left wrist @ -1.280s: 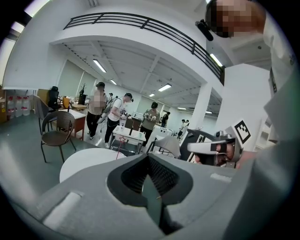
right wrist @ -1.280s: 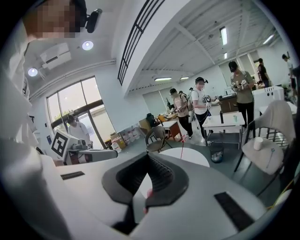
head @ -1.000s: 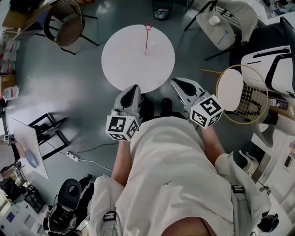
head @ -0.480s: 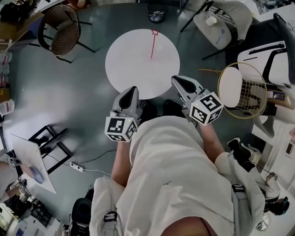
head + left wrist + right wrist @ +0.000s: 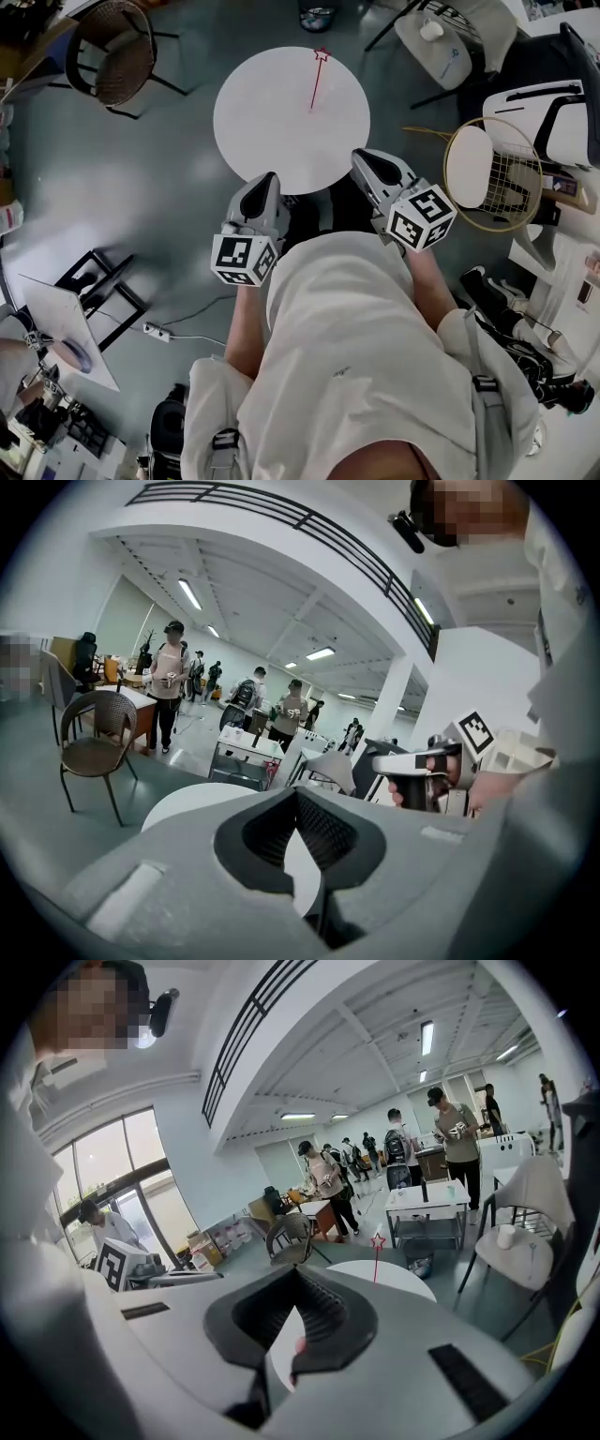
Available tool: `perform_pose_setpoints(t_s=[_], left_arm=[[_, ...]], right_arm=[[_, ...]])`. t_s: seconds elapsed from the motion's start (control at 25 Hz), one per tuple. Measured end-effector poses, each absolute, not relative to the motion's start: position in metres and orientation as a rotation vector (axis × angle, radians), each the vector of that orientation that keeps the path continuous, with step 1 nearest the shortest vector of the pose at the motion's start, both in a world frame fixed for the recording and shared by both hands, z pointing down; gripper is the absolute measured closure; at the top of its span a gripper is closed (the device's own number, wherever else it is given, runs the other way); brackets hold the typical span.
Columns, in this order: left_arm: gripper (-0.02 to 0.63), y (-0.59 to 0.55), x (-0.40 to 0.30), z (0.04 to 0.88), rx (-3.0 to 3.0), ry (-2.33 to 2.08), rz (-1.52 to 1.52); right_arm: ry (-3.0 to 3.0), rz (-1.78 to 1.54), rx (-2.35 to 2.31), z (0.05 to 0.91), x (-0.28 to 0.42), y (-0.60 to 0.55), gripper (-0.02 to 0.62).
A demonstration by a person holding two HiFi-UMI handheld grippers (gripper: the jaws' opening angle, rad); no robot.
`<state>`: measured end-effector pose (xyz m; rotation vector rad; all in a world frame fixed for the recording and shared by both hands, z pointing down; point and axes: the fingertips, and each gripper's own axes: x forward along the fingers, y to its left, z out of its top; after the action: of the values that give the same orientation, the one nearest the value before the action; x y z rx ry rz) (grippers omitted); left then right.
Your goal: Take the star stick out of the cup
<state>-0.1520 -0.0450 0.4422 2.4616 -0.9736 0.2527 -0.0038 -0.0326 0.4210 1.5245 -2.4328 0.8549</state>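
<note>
A thin red star stick [image 5: 316, 82] stands upright on the far part of the round white table [image 5: 272, 122]; I cannot make out the cup at its foot. The same star stick [image 5: 377, 1262] rises over the table's far edge in the right gripper view. My left gripper [image 5: 272, 177] and right gripper [image 5: 359, 156] hover side by side at the table's near edge, well short of the stick. Both are shut, with nothing between the jaws. The left gripper view shows the right gripper [image 5: 422, 766] in a hand beside it.
A wicker chair [image 5: 117, 56] stands to the far left and a white chair [image 5: 450, 42] to the far right. A badminton racket [image 5: 492, 173] lies at the right. A bin [image 5: 317, 17] stands behind the table. Several people stand at desks in the background.
I have stepped a little closer to the table with both grippers; the chairs and floor items have slid in the head view. Both pairs of jaws look the same as before.
</note>
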Motion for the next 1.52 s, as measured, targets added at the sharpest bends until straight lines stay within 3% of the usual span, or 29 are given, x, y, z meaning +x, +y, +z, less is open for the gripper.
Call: perform_pose_setpoints(t_s=[1.0, 1.52], left_arm=[[0.597, -0.082, -0.123, 0.425, 2.288, -1.307, 0.198], [0.597, -0.088, -0.098, 0.425, 2.235, -1.382, 0.296]], right_arm=[[-2.442, 0.865, 1.239, 0.477, 0.041, -0.151, 0.585], [-2.376, 0.934, 1.096, 0.54, 0.05, -0.185, 0.528]])
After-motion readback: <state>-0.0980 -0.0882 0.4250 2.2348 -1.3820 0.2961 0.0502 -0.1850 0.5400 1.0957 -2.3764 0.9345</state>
